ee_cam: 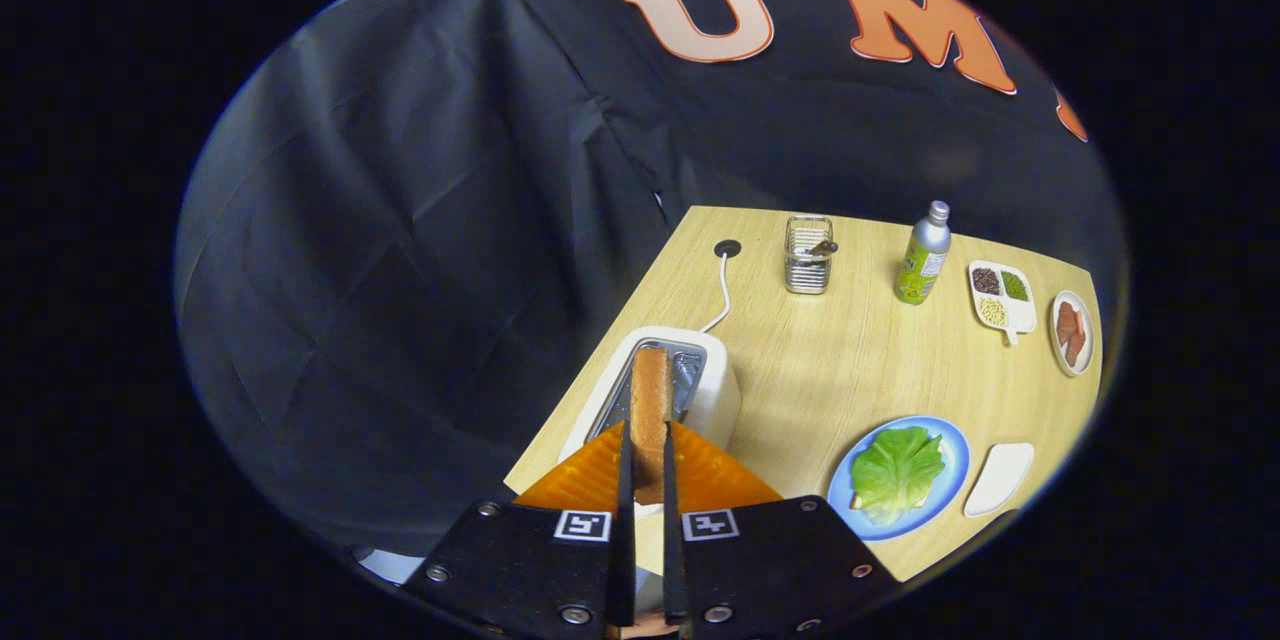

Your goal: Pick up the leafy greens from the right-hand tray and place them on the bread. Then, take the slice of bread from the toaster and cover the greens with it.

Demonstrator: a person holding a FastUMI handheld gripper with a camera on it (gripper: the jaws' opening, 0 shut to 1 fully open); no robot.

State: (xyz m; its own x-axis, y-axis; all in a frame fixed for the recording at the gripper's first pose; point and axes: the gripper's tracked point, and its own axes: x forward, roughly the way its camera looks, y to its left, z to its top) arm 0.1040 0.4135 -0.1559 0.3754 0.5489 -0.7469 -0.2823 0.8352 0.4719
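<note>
Bread slice (pixel 651 410) stands on edge between the orange fingers (pixel 592 472) of the gripper (pixel 646 465), which pinch it from both sides above the white toaster (pixel 718 396); whether its lower edge has cleared the slot is hard to tell. Well off to the right on the wooden table (pixel 830 350), leafy greens (pixel 897 470) lie on bread on the blue plate (pixel 952 442), beside an empty white tray (pixel 1000 478).

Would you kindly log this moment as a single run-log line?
phase: lifting top slice | hand-held gripper: shut on brown bread slice over white toaster | green leafy greens: on bread, blue plate | next: cover greens
</note>
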